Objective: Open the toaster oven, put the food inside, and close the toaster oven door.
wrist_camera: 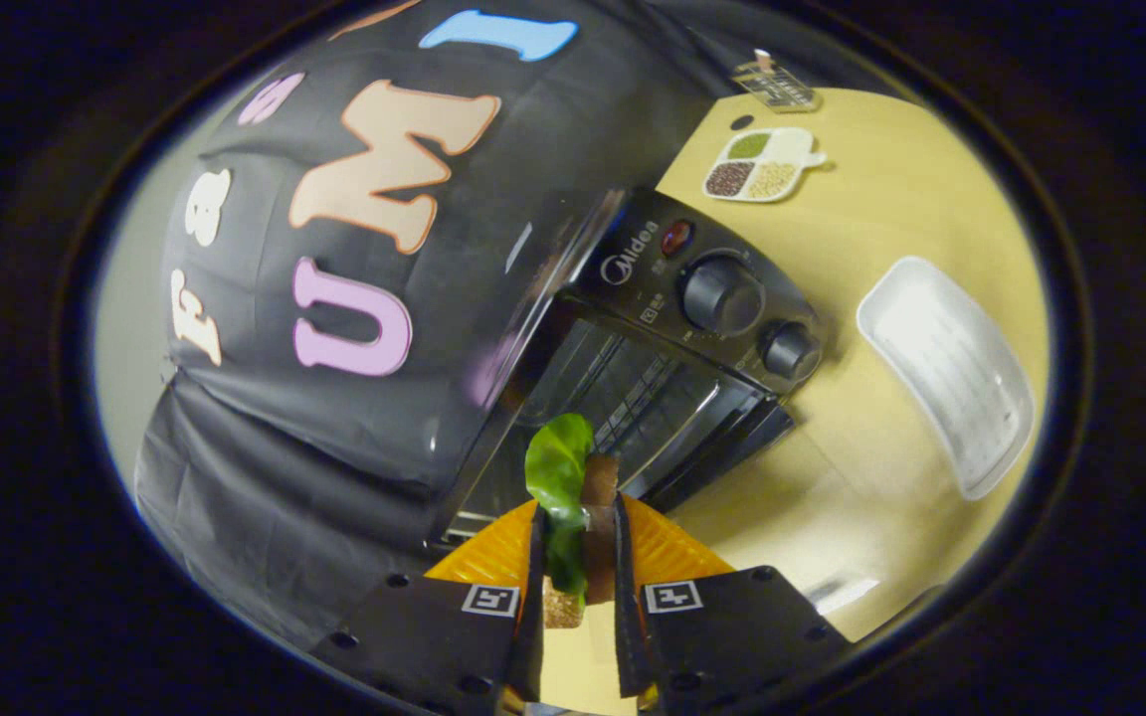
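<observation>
One food piece [573,497], leafy with a brown slab, clamped between your nearly closed gripper [578,557] fingers, just before the open toaster oven [672,328]: carry it level onto the rack.

The one camera rides on the tool [575,557], looking forward along its two fingers, rolled sideways and tipped downward. It sits close to the toaster oven [633,368] at twelve o'clock, with the surface [891,209] stretching toward two o'clock.
</observation>
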Available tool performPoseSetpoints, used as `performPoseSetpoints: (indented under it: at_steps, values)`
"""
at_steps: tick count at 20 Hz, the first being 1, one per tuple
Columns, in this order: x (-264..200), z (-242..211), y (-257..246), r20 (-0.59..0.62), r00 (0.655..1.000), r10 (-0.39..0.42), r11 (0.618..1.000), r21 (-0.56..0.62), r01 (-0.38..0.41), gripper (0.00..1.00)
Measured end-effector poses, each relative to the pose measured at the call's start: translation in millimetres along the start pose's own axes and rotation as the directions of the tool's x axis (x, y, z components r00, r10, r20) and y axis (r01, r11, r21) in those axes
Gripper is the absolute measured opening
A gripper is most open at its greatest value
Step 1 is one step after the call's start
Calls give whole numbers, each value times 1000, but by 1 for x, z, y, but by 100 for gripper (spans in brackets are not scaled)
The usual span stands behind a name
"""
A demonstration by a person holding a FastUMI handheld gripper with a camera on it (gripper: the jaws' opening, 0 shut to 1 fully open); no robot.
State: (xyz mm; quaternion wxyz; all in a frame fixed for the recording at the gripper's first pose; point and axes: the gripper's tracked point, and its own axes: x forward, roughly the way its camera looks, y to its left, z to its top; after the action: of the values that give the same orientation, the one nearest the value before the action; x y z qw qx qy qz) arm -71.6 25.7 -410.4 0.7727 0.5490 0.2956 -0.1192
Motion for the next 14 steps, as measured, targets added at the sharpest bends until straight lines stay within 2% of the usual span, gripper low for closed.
performPoseSetpoints:
  at_steps: [9,14]
  values:
    - [65,4,1,107,994,25,995,94,-35,31]
    - [86,9,5,161,987,26,998,53,-34,31]
